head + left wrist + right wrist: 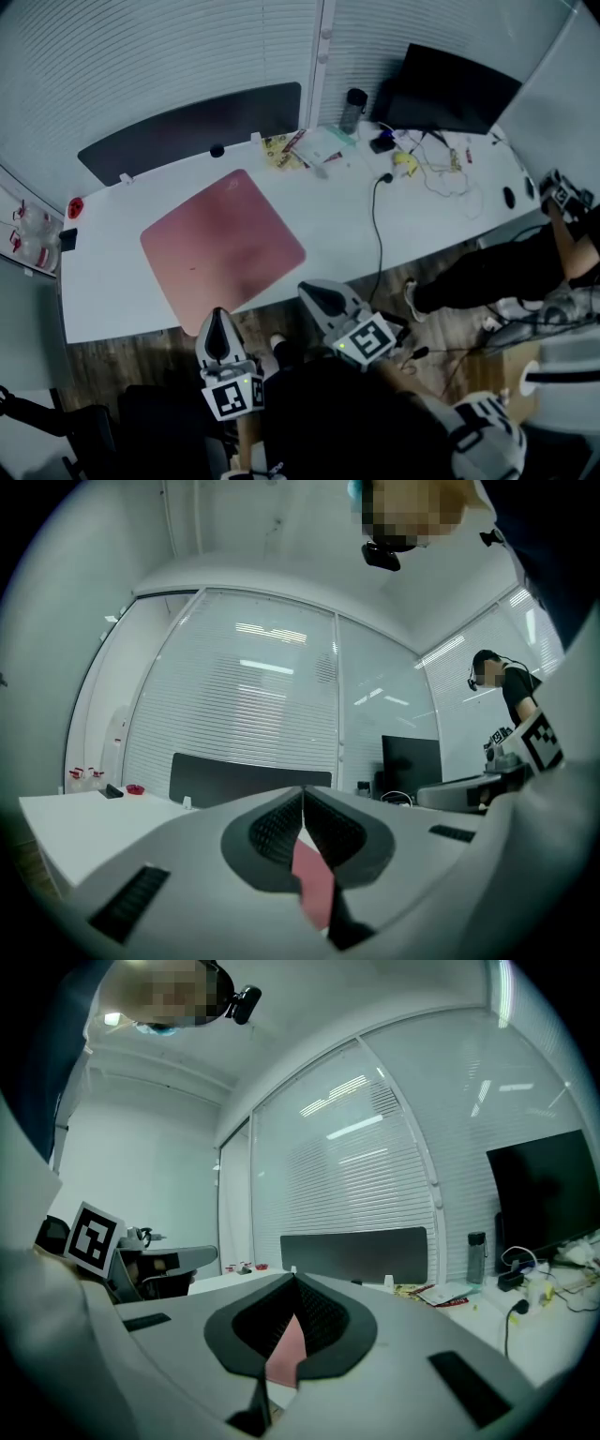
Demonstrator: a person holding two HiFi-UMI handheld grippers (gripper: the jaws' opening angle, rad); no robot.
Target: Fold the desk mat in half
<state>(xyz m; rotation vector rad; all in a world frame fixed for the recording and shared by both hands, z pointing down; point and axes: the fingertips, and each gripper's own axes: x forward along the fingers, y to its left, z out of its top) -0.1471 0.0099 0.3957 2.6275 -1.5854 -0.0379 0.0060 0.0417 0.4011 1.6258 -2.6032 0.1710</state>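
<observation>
Jaws of left gripper (218, 319) and right gripper (307, 289) meet, empty, beside flat pink mat (220, 244).

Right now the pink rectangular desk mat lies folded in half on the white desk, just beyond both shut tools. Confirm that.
Wrong on the fold: the pink rectangular desk mat lies flat and unfolded on the white desk, just beyond both shut tools, the left tool and the right tool. The head view shows it.

White desk (412, 225), long, lightly curved. Pink desk mat (223, 246) lies flat and askew, reaching the near edge. Far side, right: black monitor (450, 89), dark bottle (353, 110), papers (314, 148), tangled wires (441, 173). Black cable (376, 234) runs off the near edge. Small red item (75, 206) at left end.
</observation>
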